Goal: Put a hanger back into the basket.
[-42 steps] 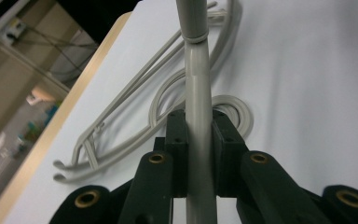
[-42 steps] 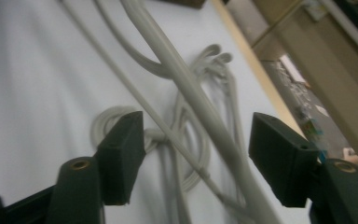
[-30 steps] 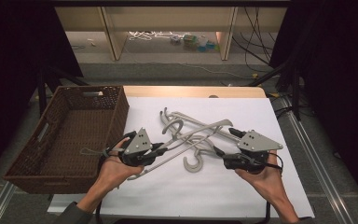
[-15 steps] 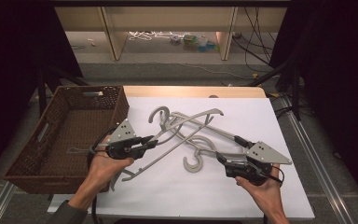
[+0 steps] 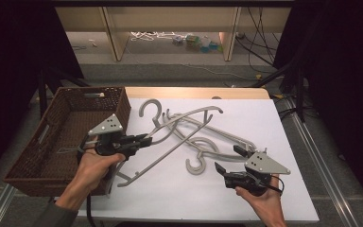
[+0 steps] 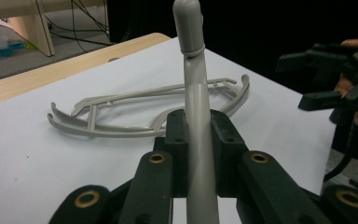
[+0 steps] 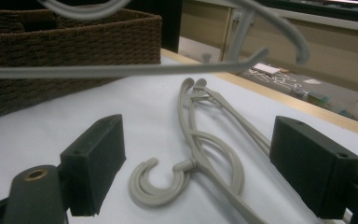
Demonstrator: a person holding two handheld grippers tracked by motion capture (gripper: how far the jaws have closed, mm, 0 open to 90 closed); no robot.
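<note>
Lifted hanger (image 5: 179, 130) rides leftward in left tool (image 5: 142, 140).

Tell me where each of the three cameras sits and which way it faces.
High view: above the table's near edge, looking forward and down; both forearms, left gripper, right gripper.
Left gripper view: along jaws clamping the lifted hanger.
Right gripper view: between open jaws toward the basket.
All three show the flat hanger.
</note>
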